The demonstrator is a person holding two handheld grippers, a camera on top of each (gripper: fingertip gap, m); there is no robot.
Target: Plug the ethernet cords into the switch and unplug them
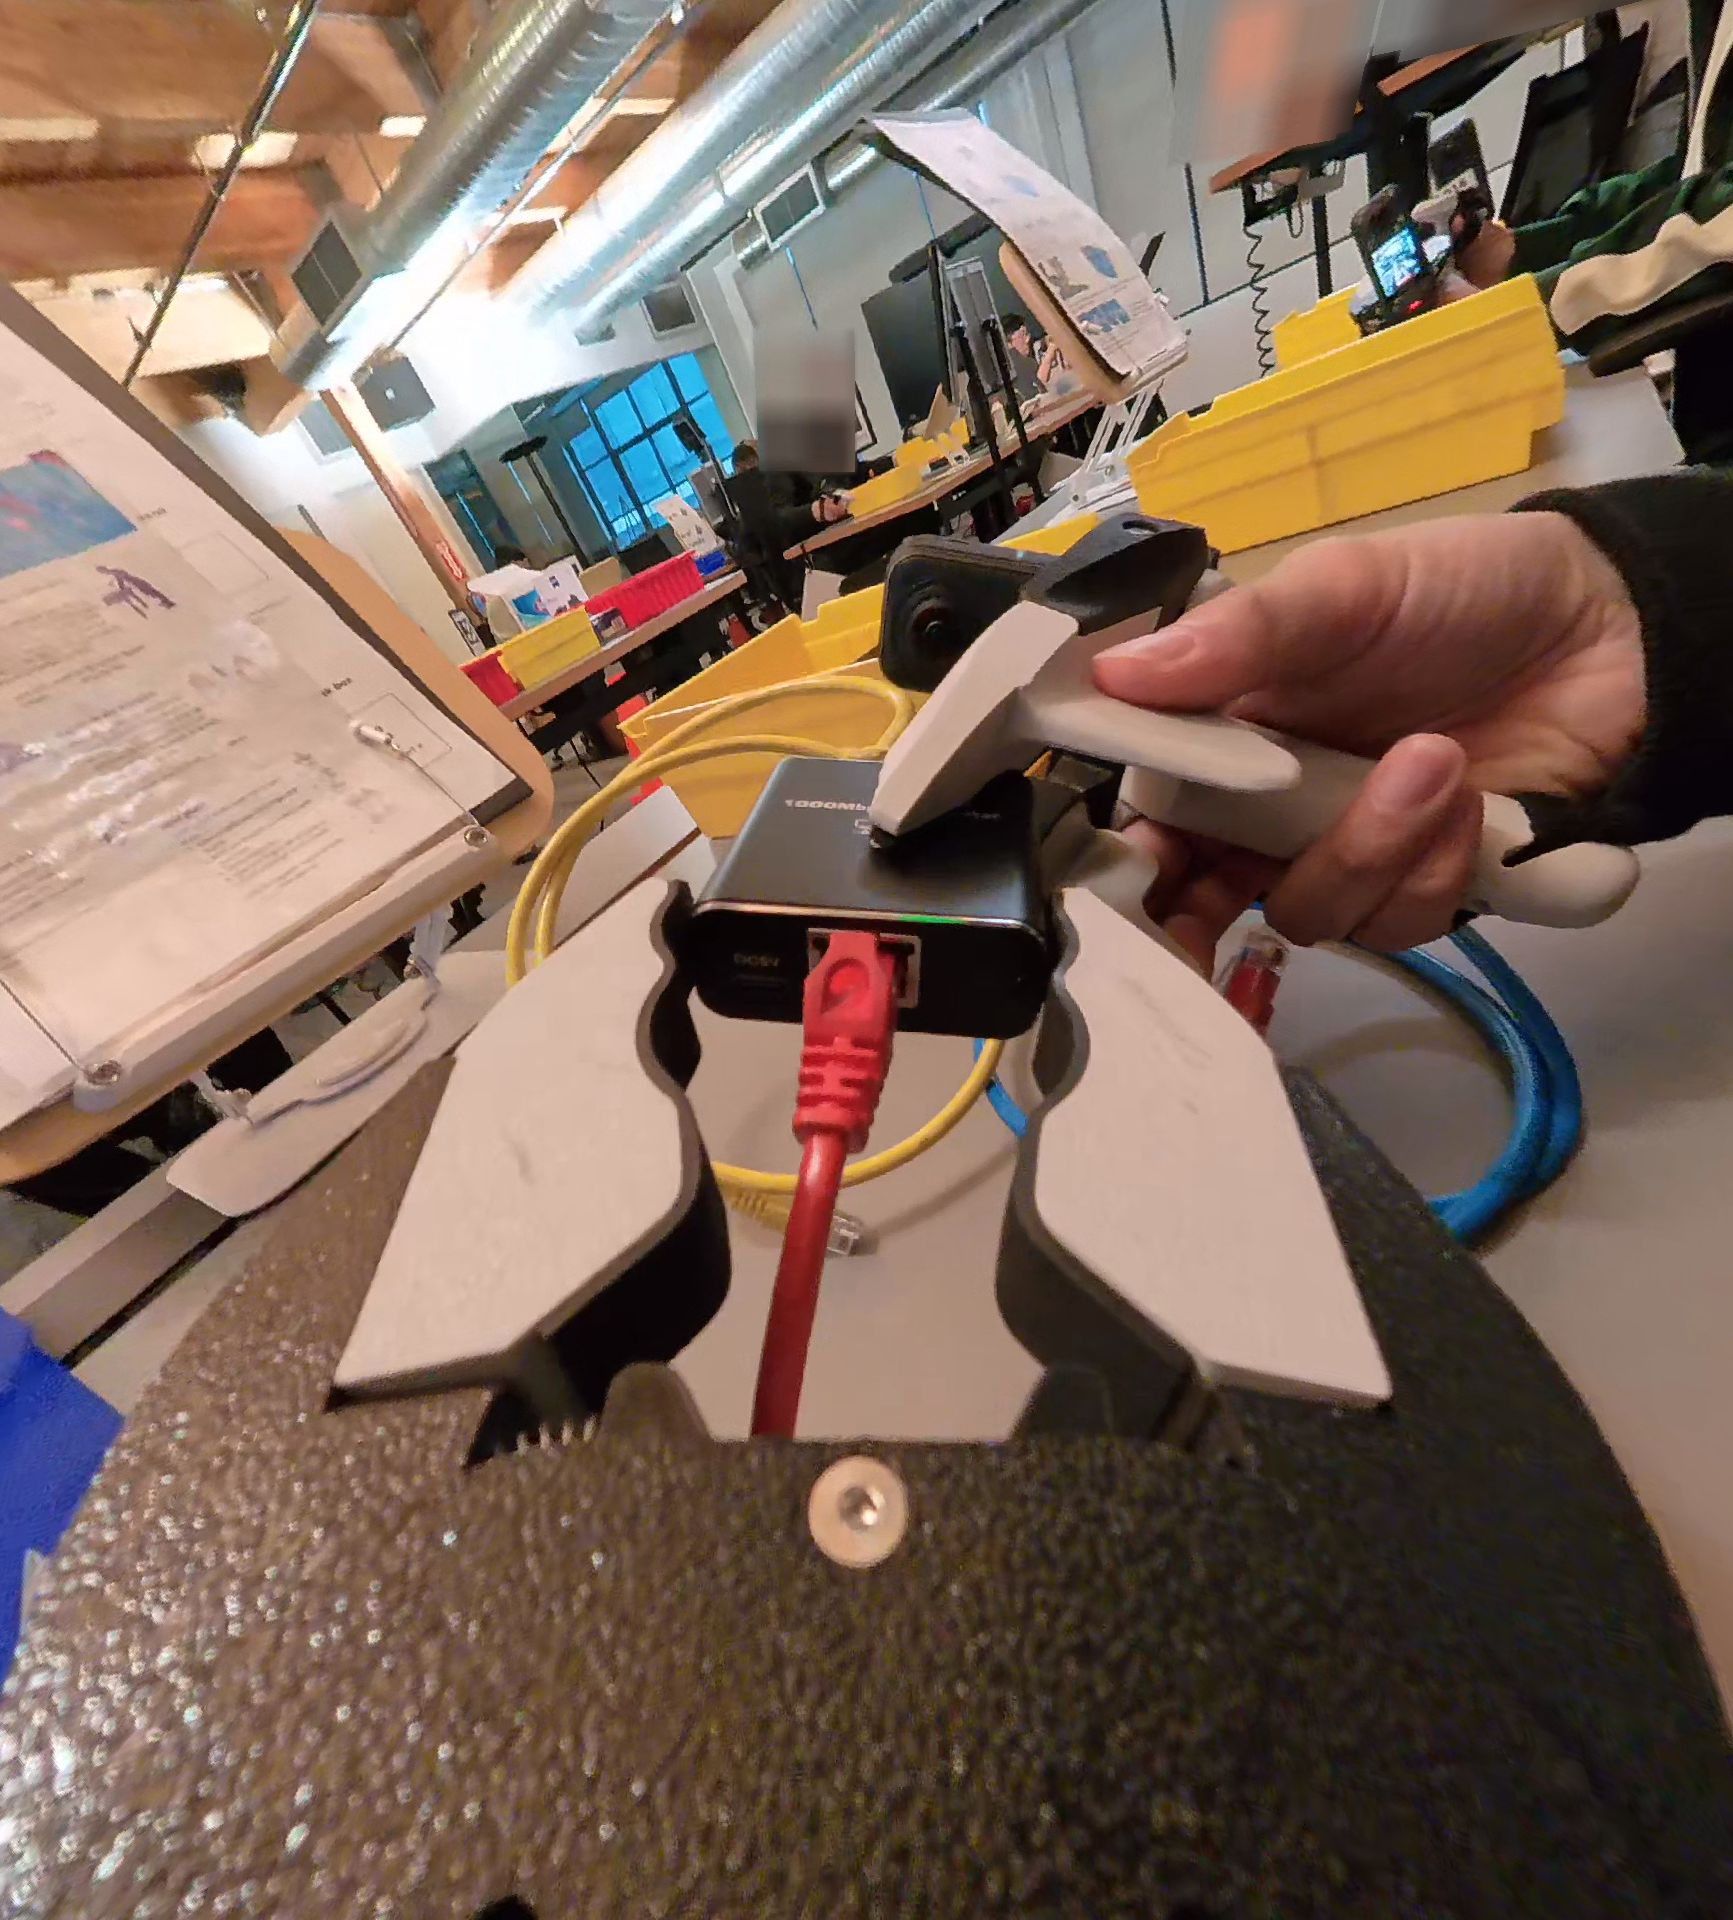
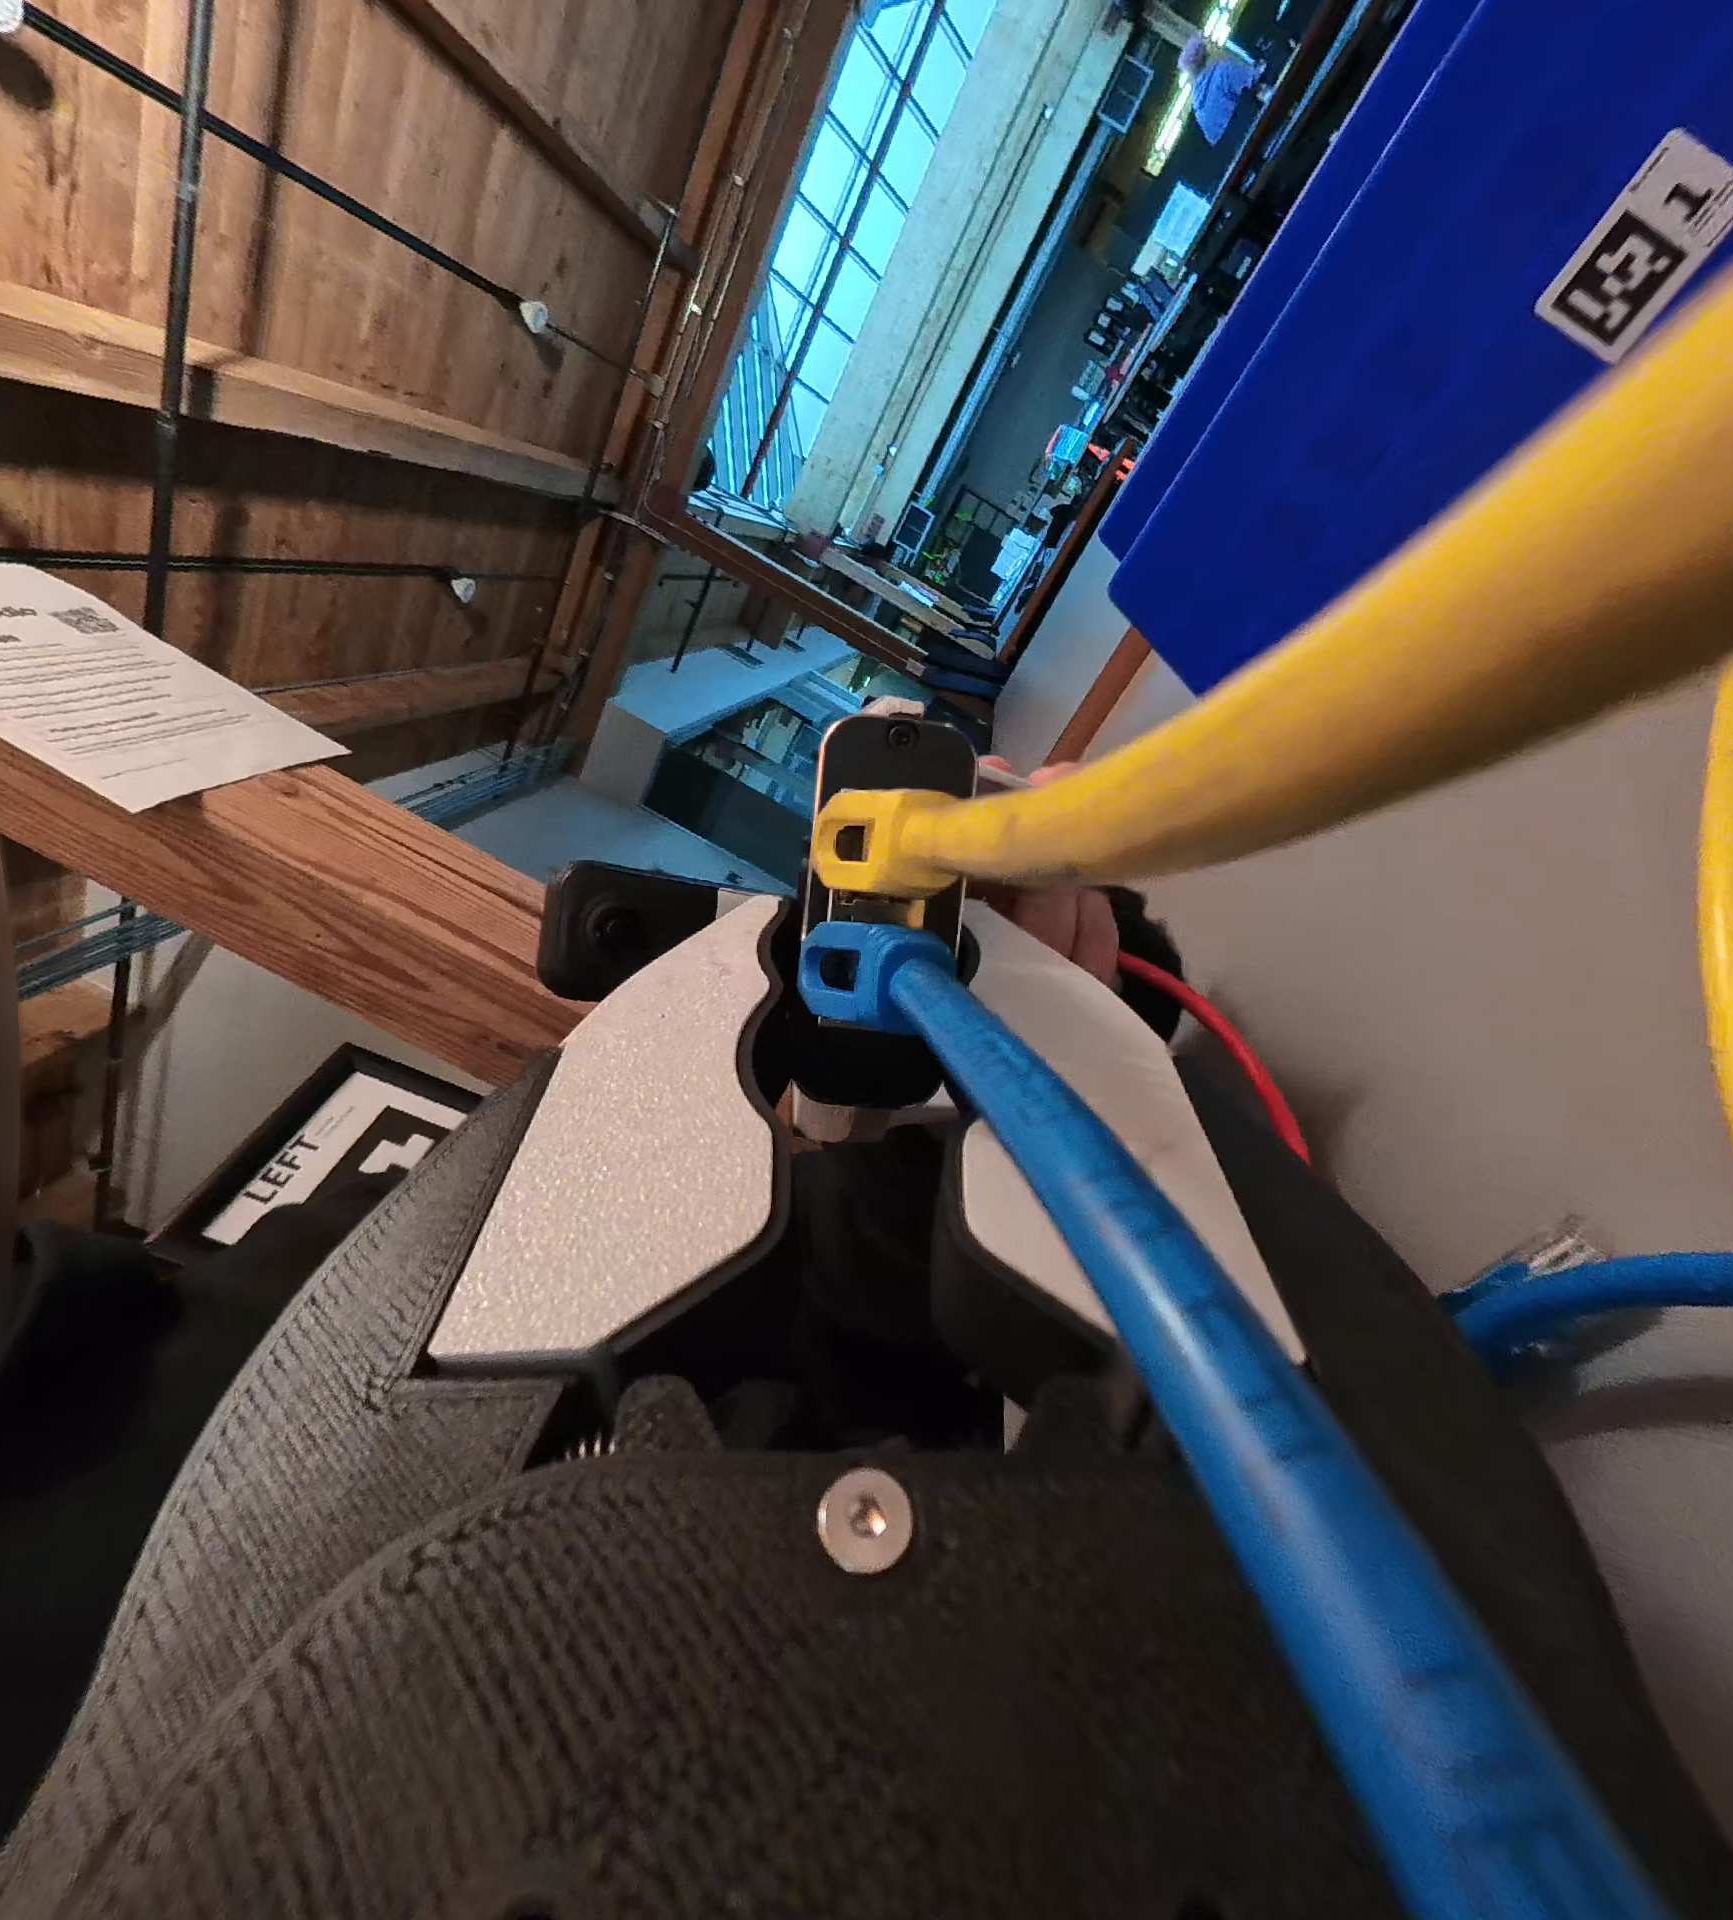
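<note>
Between the left tongs [image 1: 867,961], at 12 o'clock, sits the black switch [image 1: 872,935], gripped at its sides, red cord [image 1: 820,1122] plugged in. Right wrist view: right tongs [image 2: 867,997] clamp the switch [image 2: 893,769]; yellow cord [image 2: 1257,717] and blue cord [image 2: 1205,1299] plugged in, trailing toward 3 and 5 o'clock.

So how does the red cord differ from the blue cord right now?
The red cord sits alone in the switch face that looks toward the left gripper. The blue cord sits in the opposite face, right beside the yellow cord. The red one runs back between the left gripper's fingers, while the blue one drapes over a finger of the right gripper. Both are plugged in.
</note>
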